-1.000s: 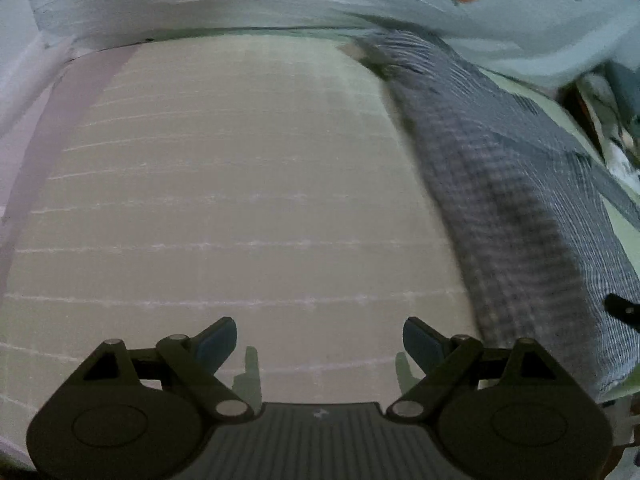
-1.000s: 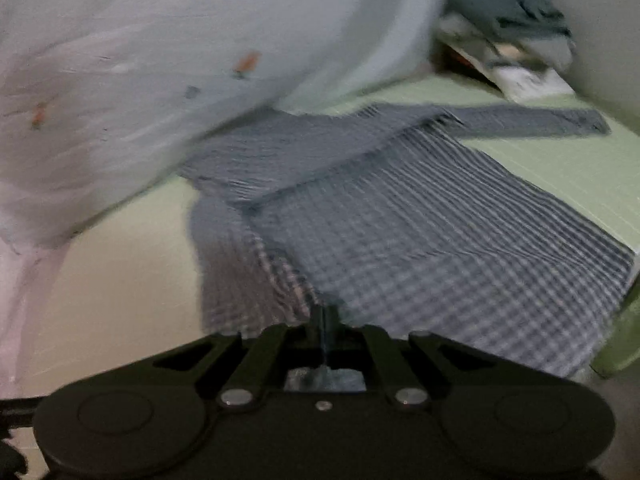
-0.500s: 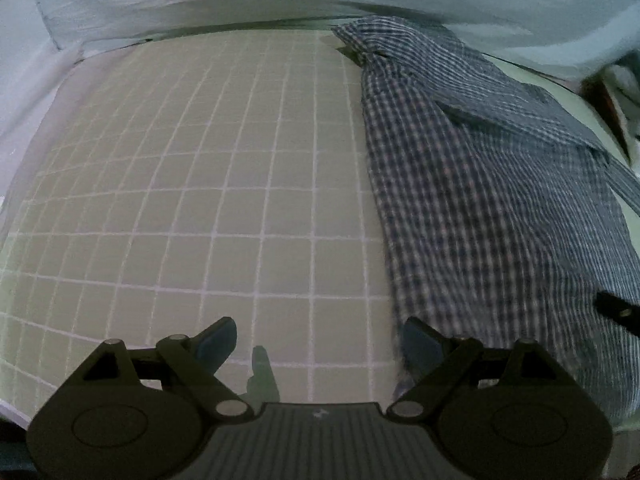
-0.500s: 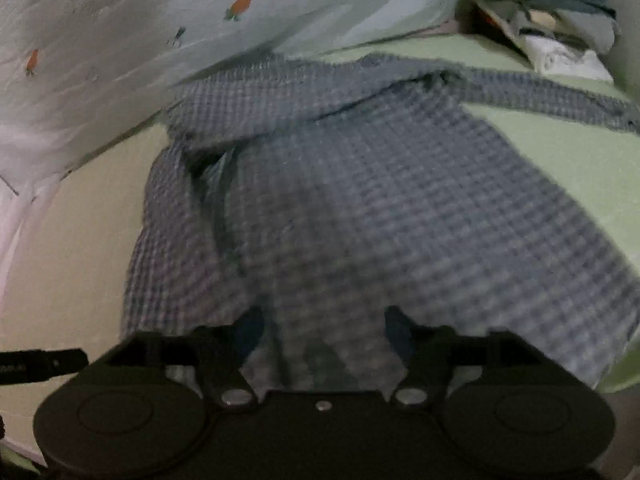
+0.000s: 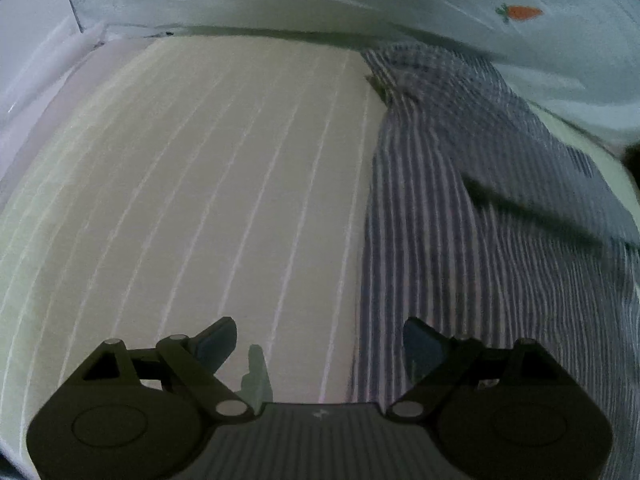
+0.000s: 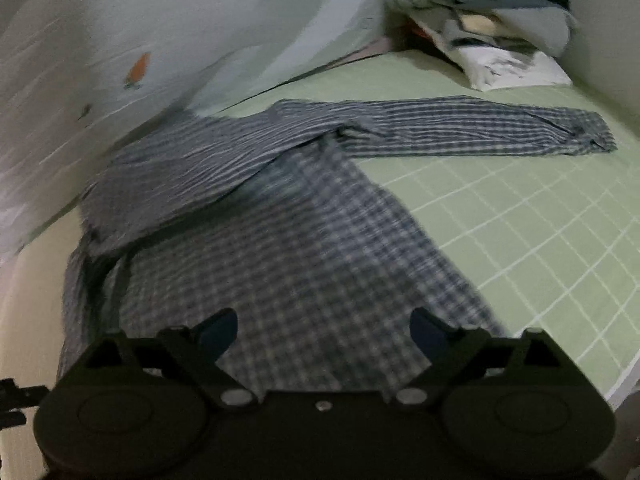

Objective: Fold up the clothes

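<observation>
Motion-blurred checked shirt [image 6: 280, 248] cut off below, left hand-held gripper [image 5: 320, 344] wide, right hand-held gripper [image 6: 324, 332] just opened, empty

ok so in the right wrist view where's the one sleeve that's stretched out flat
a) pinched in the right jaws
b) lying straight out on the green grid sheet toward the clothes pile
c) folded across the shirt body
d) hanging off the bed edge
b: the sleeve of the checked shirt lies straight across the green grid sheet, its cuff ending below the clothes pile; nothing sits in the right gripper.
</observation>
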